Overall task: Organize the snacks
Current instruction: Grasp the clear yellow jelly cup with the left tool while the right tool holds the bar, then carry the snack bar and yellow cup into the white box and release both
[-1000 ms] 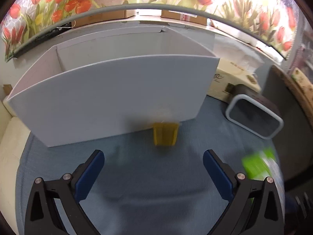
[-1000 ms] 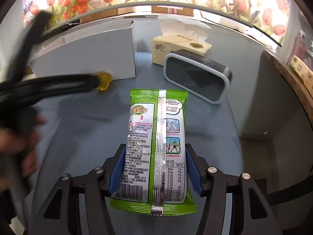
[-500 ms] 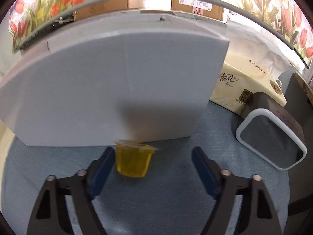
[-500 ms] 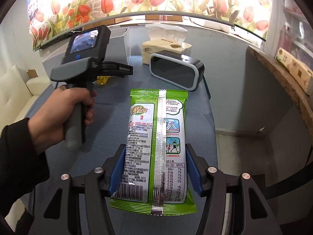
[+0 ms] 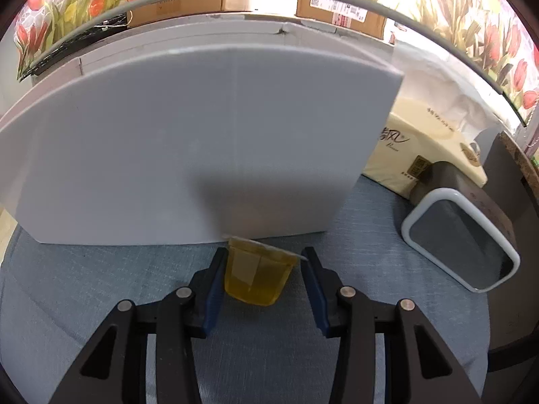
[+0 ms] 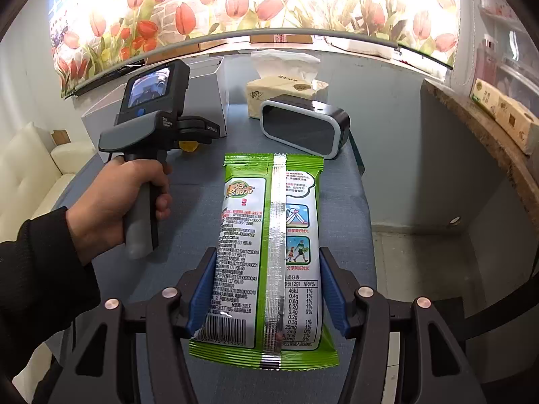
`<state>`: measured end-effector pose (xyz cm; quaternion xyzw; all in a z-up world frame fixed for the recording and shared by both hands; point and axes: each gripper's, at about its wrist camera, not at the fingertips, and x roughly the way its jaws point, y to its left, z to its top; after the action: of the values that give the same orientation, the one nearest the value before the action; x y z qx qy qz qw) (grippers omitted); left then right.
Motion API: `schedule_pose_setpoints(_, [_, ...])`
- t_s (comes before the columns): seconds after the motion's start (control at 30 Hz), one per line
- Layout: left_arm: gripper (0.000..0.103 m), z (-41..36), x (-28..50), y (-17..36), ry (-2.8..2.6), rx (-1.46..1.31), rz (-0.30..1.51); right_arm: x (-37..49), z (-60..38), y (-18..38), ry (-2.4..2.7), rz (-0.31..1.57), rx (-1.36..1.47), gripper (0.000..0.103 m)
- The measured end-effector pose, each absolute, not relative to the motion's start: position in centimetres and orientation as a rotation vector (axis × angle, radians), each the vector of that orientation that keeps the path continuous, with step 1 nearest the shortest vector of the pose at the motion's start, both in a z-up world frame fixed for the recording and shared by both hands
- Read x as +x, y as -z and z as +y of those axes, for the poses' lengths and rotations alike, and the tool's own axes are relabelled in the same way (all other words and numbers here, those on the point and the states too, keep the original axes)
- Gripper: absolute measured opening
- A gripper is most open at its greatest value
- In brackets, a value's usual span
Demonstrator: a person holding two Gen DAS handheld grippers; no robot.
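The yellow jelly cup [image 5: 257,276] stands on the blue tabletop [image 5: 101,289] against the foot of the white box [image 5: 188,155], between the narrowed jaws of the left gripper [image 5: 264,271]; full contact cannot be confirmed. The right gripper [image 6: 267,289] clamps the green snack packet [image 6: 269,252] above the tabletop, near the black mirror [image 6: 303,128].

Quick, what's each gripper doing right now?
Left gripper: closing around the yellow jelly cup, grip not confirmed.
Right gripper: shut on the green snack packet.
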<state>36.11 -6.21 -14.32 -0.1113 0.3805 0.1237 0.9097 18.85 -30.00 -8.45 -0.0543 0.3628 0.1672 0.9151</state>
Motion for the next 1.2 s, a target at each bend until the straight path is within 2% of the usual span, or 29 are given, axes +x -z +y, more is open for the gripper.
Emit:
schedule_pose_setpoints(0.33, [0.048,-4.9,27.0,9.8,-0.125,-0.213,0.691,17.3,-29.5,6.4,-0.341,0.706,-0.101,0.062])
schedule_pose_setpoints(0.63, [0.048,-0.8,19.7,3.6,-0.060,-0.164,0.625,18.7,-24.2,3.2,-0.421,0.636,-0.123,0.062])
schedule_pose_setpoints(0.87, [0.048,3.5,20.3,-0.1,-0.088,-0.139,0.587,21.8,-17.8,-0.2,-0.454,0.577,-0.193,0.062])
schedule_pose_setpoints(1.2, [0.048,9.5,28.2,-2.8,-0.123,-0.206,0.602,31.5,-8.1,-4.5,-0.446,0.569,-0.266,0.063])
